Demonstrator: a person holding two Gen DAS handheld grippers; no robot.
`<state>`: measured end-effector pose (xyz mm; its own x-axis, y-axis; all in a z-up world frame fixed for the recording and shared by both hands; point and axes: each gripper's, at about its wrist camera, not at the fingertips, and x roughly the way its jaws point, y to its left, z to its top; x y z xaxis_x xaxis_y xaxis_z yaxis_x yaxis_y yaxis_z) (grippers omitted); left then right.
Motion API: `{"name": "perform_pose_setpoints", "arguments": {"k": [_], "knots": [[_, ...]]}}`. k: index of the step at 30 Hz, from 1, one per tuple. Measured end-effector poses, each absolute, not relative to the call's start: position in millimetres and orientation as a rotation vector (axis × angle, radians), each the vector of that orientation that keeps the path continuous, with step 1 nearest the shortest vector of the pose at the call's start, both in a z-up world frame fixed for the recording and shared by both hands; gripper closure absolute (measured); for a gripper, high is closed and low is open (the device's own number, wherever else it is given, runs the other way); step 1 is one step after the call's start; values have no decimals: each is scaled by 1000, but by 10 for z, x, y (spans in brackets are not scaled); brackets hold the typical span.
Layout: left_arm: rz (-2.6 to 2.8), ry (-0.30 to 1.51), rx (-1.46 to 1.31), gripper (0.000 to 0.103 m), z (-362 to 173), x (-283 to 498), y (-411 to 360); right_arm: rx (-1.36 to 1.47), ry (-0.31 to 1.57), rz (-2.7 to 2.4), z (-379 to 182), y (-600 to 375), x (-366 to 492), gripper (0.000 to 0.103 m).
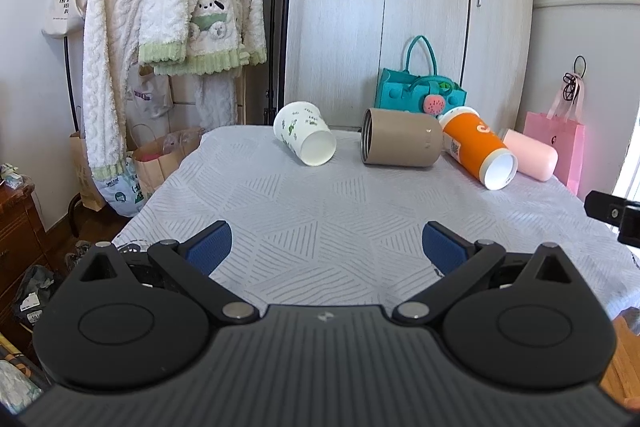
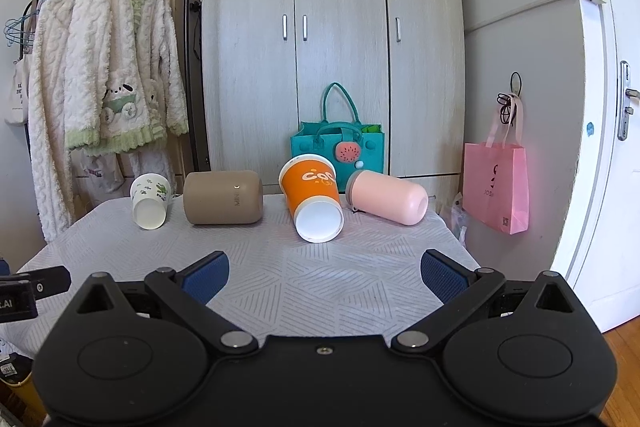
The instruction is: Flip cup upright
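Note:
Several cups lie on their sides at the far end of the table: a white paper cup with green print, a tan cup, an orange paper cup and a pink cup. My left gripper is open and empty over the near part of the table. My right gripper is open and empty, short of the orange cup. Part of the right gripper shows at the left view's right edge.
A grey patterned cloth covers the table. A teal felt bag stands behind the cups against a wardrobe. A pink bag hangs at right. Fluffy robes hang on a rack at left, with paper bags below.

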<state>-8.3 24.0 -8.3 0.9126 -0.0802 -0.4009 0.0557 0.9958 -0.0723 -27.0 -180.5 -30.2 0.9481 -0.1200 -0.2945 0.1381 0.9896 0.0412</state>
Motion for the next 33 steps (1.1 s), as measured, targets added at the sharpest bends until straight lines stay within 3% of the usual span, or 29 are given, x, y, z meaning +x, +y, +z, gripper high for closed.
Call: {"name": "perform_pose_setpoints", "arguments": {"k": [22, 33], "knots": [[59, 595, -62, 0, -72, 159, 279, 6, 351, -148, -312, -1749, -158, 0], [-10, 531, 15, 0, 493, 377, 427, -135, 351, 147, 101, -1932, 60, 0]]}}
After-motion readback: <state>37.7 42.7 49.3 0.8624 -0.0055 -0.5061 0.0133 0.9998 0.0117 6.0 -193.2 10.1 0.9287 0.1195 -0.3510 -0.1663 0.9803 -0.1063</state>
